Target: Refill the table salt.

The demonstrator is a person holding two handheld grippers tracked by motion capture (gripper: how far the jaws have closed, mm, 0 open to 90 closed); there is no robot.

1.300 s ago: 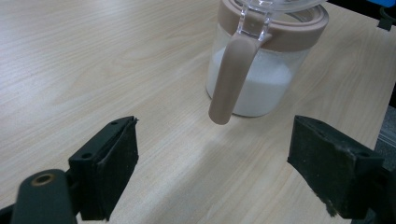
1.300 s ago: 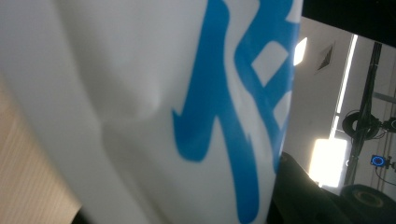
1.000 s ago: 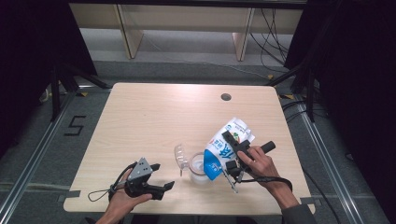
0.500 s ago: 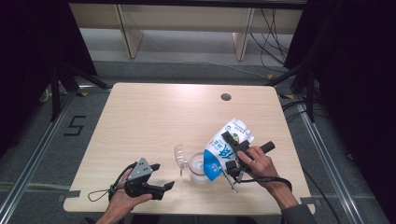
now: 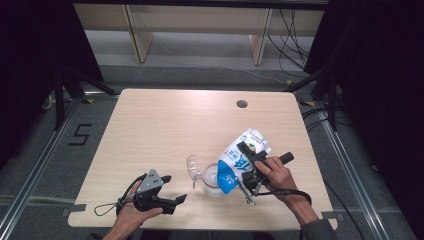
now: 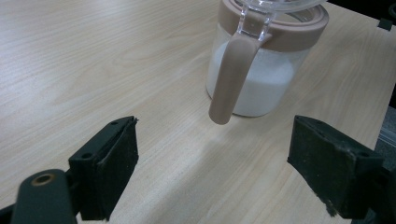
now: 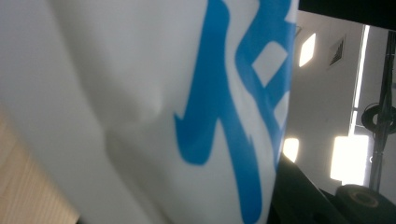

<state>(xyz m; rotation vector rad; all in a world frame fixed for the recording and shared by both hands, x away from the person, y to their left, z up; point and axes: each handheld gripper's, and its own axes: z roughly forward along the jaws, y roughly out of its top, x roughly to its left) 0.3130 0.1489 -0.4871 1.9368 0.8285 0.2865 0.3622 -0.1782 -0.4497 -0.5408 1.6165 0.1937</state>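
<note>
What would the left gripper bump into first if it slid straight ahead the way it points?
Probably the jar's brown handle: it hangs ahead of the open left gripper, slightly right of centre, with bare table before it.

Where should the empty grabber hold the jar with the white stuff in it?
Probably by its brown handle. The handle sticks out from the jar toward the left gripper, whose jaws are open wide on either side of it. Coming straight in from this side, level with the table, the jaws could close across the handle's flat sides. The jar's round body looks wider and harder to pinch.
</note>
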